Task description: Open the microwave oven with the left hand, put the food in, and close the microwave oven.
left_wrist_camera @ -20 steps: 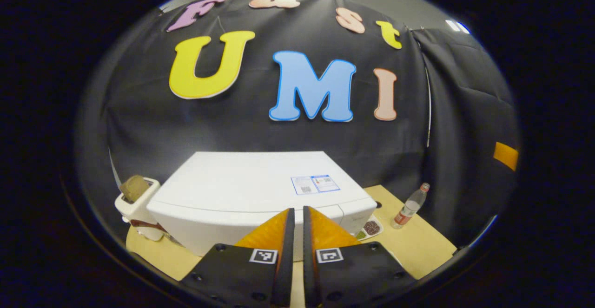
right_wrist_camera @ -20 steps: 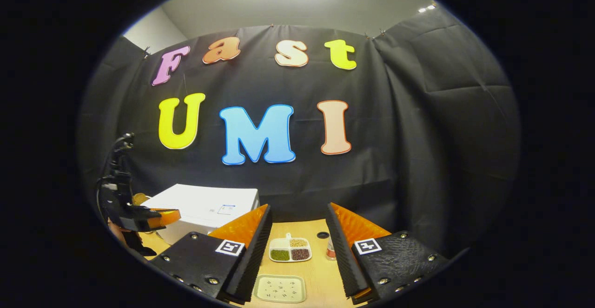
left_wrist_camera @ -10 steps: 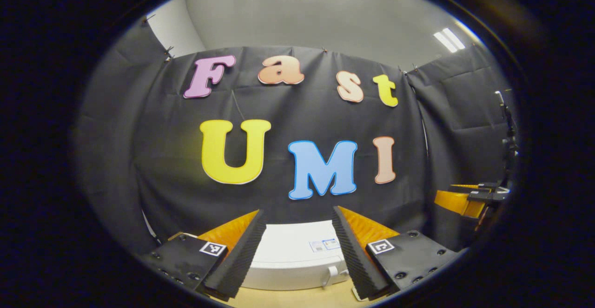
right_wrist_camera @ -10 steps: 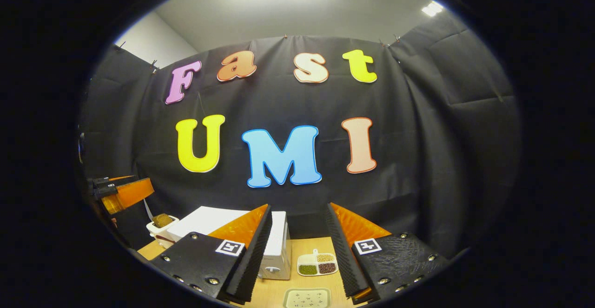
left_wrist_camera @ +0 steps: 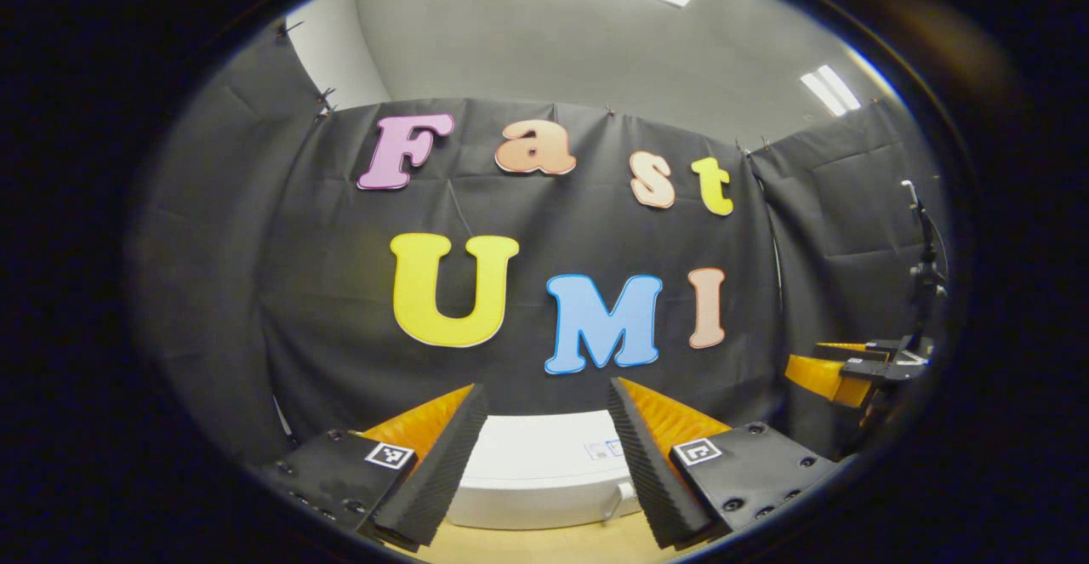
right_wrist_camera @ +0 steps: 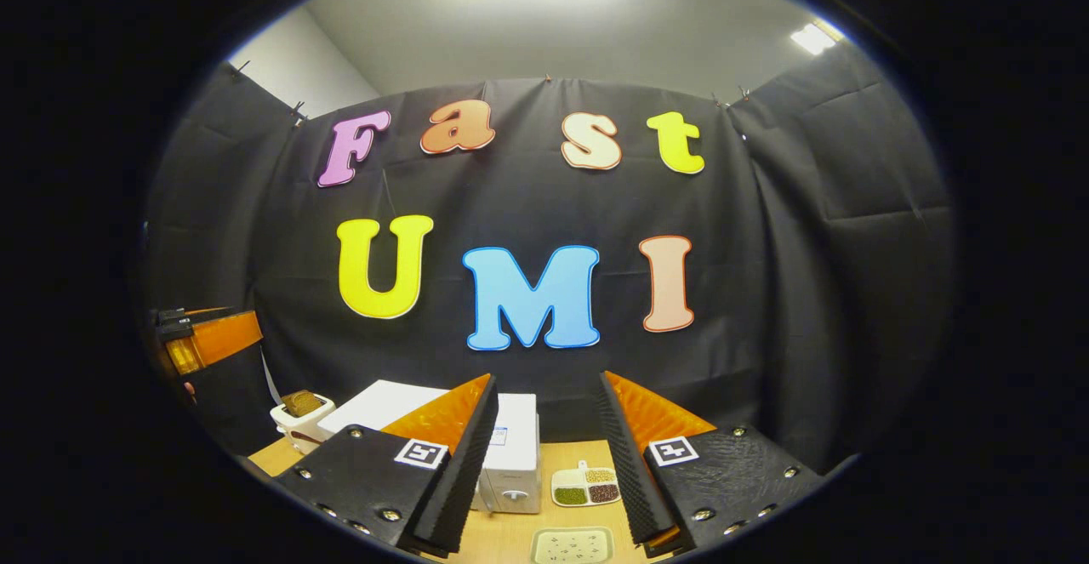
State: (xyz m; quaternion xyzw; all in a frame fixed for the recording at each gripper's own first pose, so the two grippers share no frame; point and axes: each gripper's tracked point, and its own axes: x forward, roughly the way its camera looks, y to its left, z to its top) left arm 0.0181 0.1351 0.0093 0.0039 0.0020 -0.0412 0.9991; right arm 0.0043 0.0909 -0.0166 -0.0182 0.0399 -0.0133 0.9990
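Observation:
The white microwave (left_wrist_camera: pixel 544 470) lies low between the fingers of my left gripper (left_wrist_camera: pixel 544 387), which is open, holds nothing and stands back from it. A small handle (left_wrist_camera: pixel 625 492) shows at its front right. In the right gripper view the microwave (right_wrist_camera: pixel 515 453) stands on the wooden table (right_wrist_camera: pixel 510 534), with a white divided dish of green, tan and dark food (right_wrist_camera: pixel 585 487) just to its right. My right gripper (right_wrist_camera: pixel 545 378) is open and empty, above and short of both. The left gripper (right_wrist_camera: pixel 208 338) hangs at the far left, and the right gripper (left_wrist_camera: pixel 838 373) at the far right.
A white toaster with a brown slice of bread (right_wrist_camera: pixel 299 411) stands left of the microwave. A pale green tray (right_wrist_camera: pixel 573 545) lies on the table at the near edge, in front of the divided dish. Black cloth walls close the back and sides.
My left gripper has gone from shut to open, pulled back and tilted upward, so the microwave sank low in its view. The right gripper's view also rose, bringing the microwave toward its centre.

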